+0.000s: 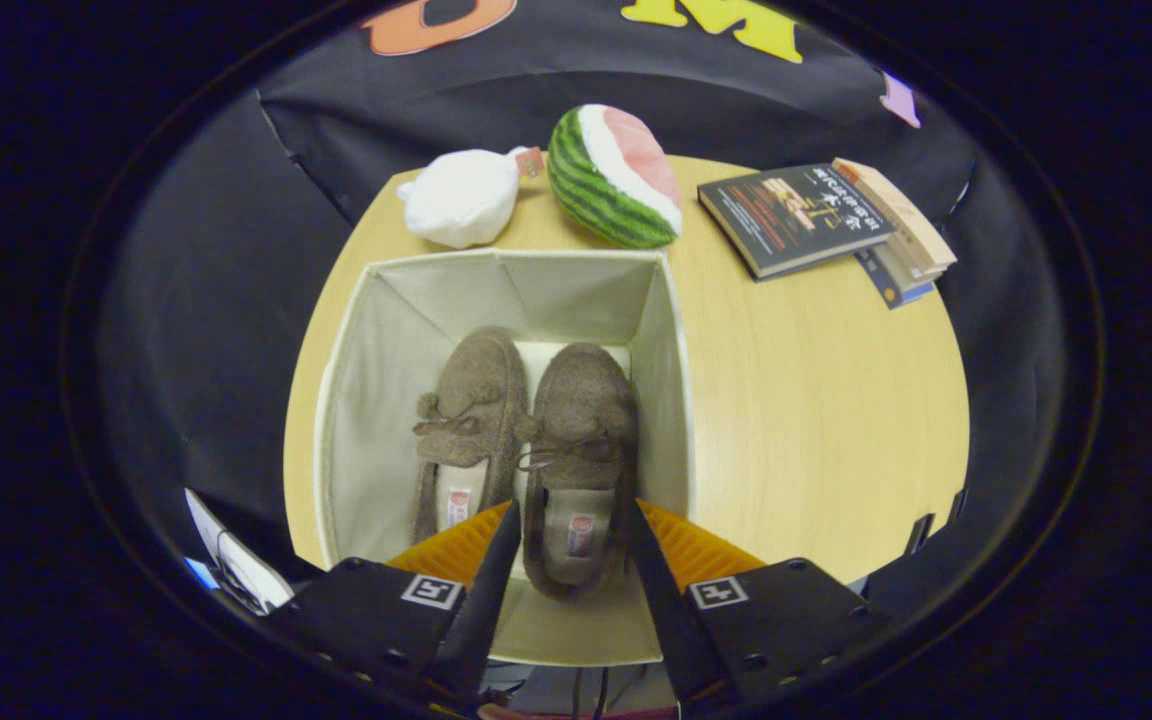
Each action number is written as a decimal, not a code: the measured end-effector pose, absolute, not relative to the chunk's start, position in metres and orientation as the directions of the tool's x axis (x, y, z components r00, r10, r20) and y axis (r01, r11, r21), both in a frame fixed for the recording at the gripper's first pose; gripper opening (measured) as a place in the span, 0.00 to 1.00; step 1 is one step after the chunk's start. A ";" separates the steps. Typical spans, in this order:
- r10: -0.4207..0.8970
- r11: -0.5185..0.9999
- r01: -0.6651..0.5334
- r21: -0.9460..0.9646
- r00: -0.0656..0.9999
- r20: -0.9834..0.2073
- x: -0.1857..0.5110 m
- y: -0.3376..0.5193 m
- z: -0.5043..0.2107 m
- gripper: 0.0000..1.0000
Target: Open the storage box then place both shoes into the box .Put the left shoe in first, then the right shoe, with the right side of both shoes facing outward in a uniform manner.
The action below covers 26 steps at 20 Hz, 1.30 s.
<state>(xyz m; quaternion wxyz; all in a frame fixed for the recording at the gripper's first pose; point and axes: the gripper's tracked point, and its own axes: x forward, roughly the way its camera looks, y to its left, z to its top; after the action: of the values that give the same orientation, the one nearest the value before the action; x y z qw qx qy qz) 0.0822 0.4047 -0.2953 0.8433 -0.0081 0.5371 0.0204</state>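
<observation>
The gripper point(570, 525) hangs over the near end of the open storage box point(671, 330), its two fingers point(496, 560) parted about a shoe's width with the heel of the right-hand shoe point(578, 440) between them; whether the pads actually press its sides I cannot tell. The other brown shoe point(469, 410) lies just beside it on the box floor, both with toes pointing away from the fingers. Beyond the box on the round wooden table point(816, 420) sit a white plush toy point(461, 197), a watermelon plush point(616, 178) and, off to the right, a stack of books point(816, 220).
</observation>
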 end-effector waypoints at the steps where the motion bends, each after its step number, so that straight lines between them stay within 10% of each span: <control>1: 0.028 0.998 -0.058 0.002 0.457 -0.889 0.082 0.404 -0.283 0.75; 5: 0.048 0.996 -0.087 -0.005 0.596 -0.802 0.075 0.393 -0.224 0.93; 26: 0.052 0.998 -0.054 -0.023 0.996 -0.067 0.009 0.154 0.019 0.96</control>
<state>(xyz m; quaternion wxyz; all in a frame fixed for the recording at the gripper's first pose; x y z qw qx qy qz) 0.0088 0.1543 0.0186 0.9990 -0.0126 0.0334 0.0266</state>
